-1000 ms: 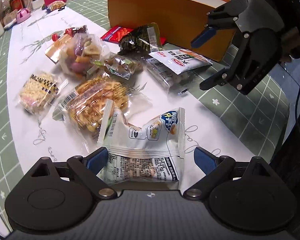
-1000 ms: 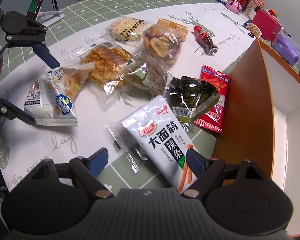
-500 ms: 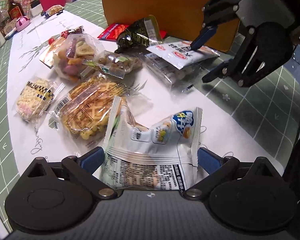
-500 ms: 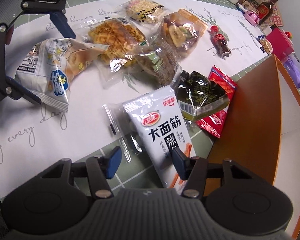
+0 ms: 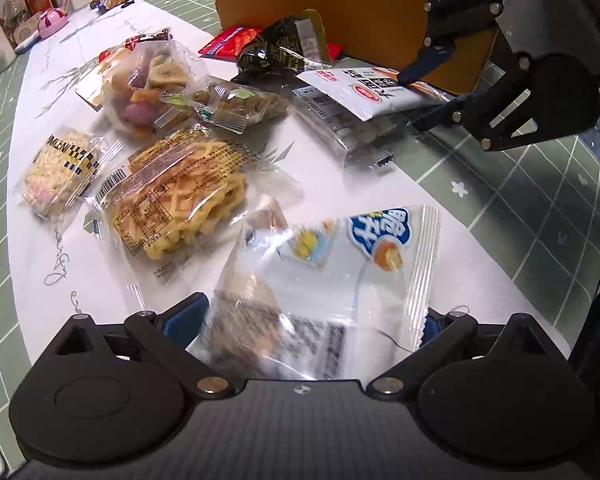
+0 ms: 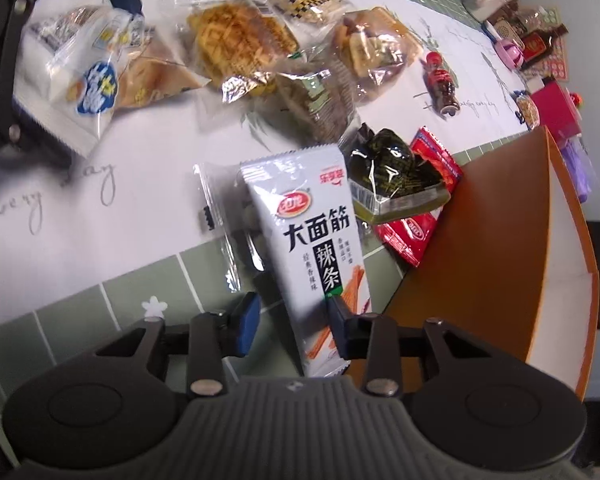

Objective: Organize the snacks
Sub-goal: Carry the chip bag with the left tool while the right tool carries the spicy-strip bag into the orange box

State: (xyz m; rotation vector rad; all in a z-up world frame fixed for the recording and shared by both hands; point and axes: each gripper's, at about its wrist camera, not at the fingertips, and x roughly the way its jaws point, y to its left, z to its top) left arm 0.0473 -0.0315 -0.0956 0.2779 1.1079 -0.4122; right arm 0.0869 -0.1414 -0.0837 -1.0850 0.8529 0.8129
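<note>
While the right gripper has just been closing, its jaws now straddle the near end of the white strip pack — one pad touches the pack's right edge, the other stands clear on the left, so nothing is pinched yet. That pack lies straight ahead of the fingers, partly over a clear packet, with the orange box just to the right.

The left gripper has the blue-label bag between its spread jaws; whether the pads press it I cannot tell, as the bag hides them and is blurred.

Risks from here: the strip pack is flat and slick, so a bite on one edge alone could let it twist or slide out. Closing low might also catch the clear packet beneath and drag it along. On the left, the puffy bag — full of air — could squirm free or crush its contents if squeezed hard. Both grippers work close together, and could collide on the way to the box.
</note>
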